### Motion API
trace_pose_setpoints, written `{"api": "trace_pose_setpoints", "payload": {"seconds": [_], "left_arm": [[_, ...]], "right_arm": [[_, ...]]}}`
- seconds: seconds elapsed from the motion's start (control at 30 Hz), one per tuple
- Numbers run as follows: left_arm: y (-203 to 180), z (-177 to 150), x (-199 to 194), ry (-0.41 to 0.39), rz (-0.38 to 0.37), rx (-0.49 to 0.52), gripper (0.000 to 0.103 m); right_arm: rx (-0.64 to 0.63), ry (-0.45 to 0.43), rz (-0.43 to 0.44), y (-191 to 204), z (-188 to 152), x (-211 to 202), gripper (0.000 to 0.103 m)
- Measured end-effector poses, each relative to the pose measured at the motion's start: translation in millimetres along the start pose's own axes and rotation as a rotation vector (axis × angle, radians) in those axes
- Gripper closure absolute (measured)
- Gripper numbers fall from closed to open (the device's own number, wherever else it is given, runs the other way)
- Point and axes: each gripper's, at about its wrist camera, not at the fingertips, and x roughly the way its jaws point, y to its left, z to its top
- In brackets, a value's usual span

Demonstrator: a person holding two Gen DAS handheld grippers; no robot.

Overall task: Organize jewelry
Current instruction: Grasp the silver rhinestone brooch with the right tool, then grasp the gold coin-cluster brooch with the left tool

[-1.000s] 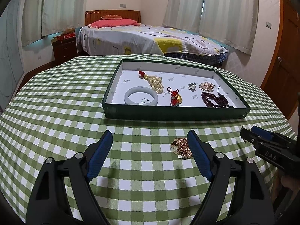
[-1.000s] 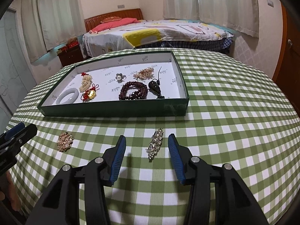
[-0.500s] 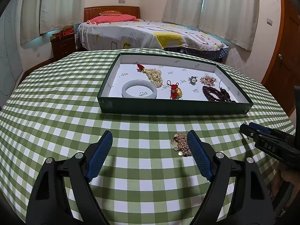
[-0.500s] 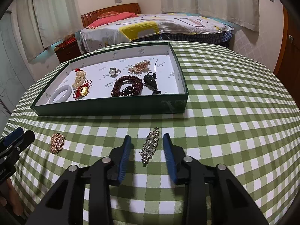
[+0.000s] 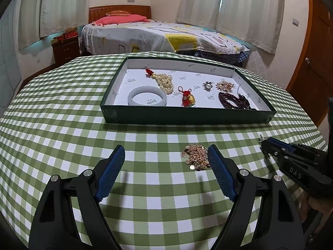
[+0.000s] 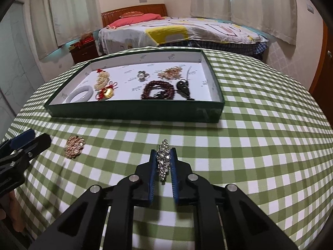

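right gripper [image 6: 163, 160] clamps the rhinestone brooch [image 6: 163, 159] at six o'clock; green tray [image 6: 135, 109] at twelve.

A home bedroom. Made-up bed [image 5: 162, 39] with patterned white, yellow and grey cover across the upper middle of the frame, pink pillow [image 5: 120, 18] against a wooden headboard [image 5: 118, 10]. Dark wooden nightstand [image 5: 66, 49] at upper left beside the bed. Pale curtains [image 5: 247, 10] over windows at upper left and upper right. Wooden door [image 5: 312, 62] along the right edge. In the foreground, a round table under a green-and-white checked cloth [image 5: 52, 129], bearing a shallow green box [image 5: 187, 118] of jewellery.
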Motion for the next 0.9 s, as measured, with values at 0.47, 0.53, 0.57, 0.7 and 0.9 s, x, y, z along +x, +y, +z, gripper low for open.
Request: {"api": "trace_pose_setpoints", "payload": {"seconds": [0.47,0.53,0.57,0.7,0.9], "left_arm": [[-25,6,32,0.102,-0.038,0.025,0.038],[-28,5,38,0.125,-0.035,0.031,0.040],[-29,4,39,0.124,-0.031,0.037,0.040],[-29,4,38,0.121,-0.044,0.039,0.060],[-33,3,36,0.118,-0.095,0.063,0.084]], "right_arm": [[0.002,-0.011,0.050,2,-4,-4,0.089],[0.008,-0.008,0.055,1,-5,-3,0.089],[0.012,-0.008,0.057,1,-6,-3,0.089],[0.021,-0.007,0.064,0,-6,0,0.089],[0.024,-0.009,0.067,0,-7,0,0.089]]}}
